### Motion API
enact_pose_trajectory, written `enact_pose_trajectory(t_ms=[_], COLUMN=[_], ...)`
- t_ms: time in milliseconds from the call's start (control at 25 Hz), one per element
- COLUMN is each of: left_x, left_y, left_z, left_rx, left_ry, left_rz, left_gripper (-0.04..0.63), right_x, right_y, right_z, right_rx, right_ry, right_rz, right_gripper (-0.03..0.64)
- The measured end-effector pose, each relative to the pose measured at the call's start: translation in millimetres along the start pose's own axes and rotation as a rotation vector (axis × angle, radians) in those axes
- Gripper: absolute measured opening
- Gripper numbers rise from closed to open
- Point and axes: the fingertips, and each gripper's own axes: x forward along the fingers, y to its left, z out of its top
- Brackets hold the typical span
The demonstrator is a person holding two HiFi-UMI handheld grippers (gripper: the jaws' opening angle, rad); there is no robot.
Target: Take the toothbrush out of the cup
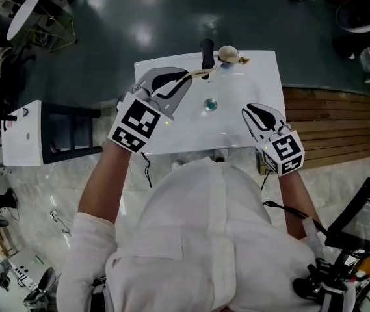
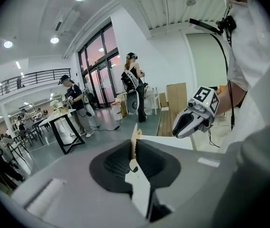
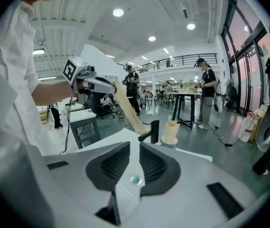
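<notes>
My left gripper (image 1: 183, 82) is shut on a thin beige toothbrush (image 1: 202, 74), and its handle shows pinched between the pads (image 2: 135, 137). The brush slants from that gripper (image 3: 107, 85) down toward the black faucet (image 1: 207, 52). In the right gripper view the toothbrush (image 3: 129, 110) ends left of the beige cup (image 3: 171, 132), apart from it. The cup (image 1: 228, 53) stands at the back rim of the white sink (image 1: 253, 86). My right gripper (image 1: 255, 114) hovers over the sink's right side, its jaws a narrow gap apart with nothing between them. The drain (image 3: 135, 179) shows through that gap.
The sink's drain (image 1: 211, 104) lies between the two grippers. A wooden platform (image 1: 334, 122) adjoins the sink on the right. A black-framed stand (image 1: 67, 132) with a white box (image 1: 22, 132) is at the left. People stand at tables (image 2: 68, 122) far behind.
</notes>
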Motion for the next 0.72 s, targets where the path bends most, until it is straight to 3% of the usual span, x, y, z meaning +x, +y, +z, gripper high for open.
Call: enact_pose_trajectory(t_ms=[720], left_x=[-121.4], left_y=[-12.7], left_z=[-62.3], left_rx=[-0.13], left_ry=[-0.067], left_rz=[-0.03], left_gripper=[0.034], right_x=[20.0], right_y=[96.7], right_z=[21.1], right_rx=[-0.034], right_ry=[0.02], right_rz=[-0.027], right_gripper=[0.048])
